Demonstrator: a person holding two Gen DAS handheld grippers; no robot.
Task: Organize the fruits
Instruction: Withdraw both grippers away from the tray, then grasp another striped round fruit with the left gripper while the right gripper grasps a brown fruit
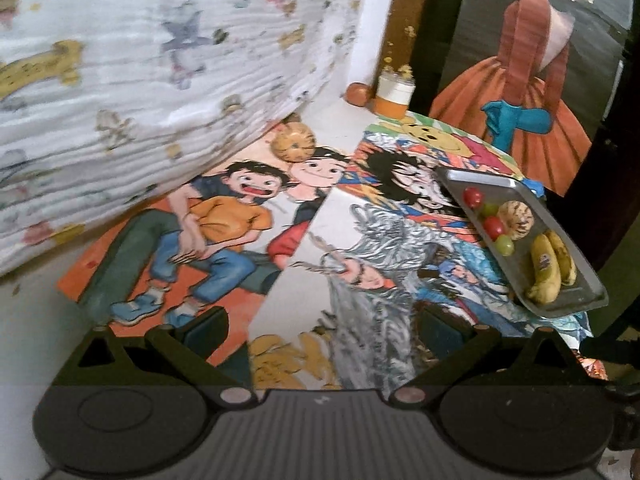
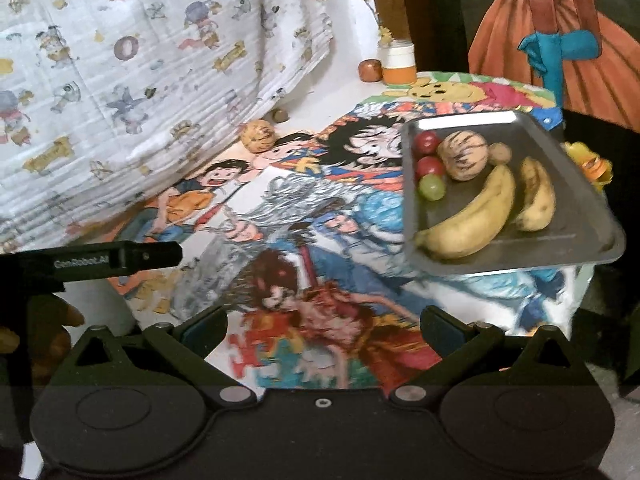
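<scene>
Fruits [image 2: 472, 184] on tray [image 2: 560, 240], grippers [image 2: 324, 328] apart.

The left gripper [image 1: 320, 332] hovers with its jaws spread wide and nothing between them, its blue-padded fingertips [image 1: 202, 330] tilted downward. The right gripper [image 2: 322, 330] is likewise wide apart and empty. In the right wrist view, the left gripper's black body juts in from the left edge.
</scene>
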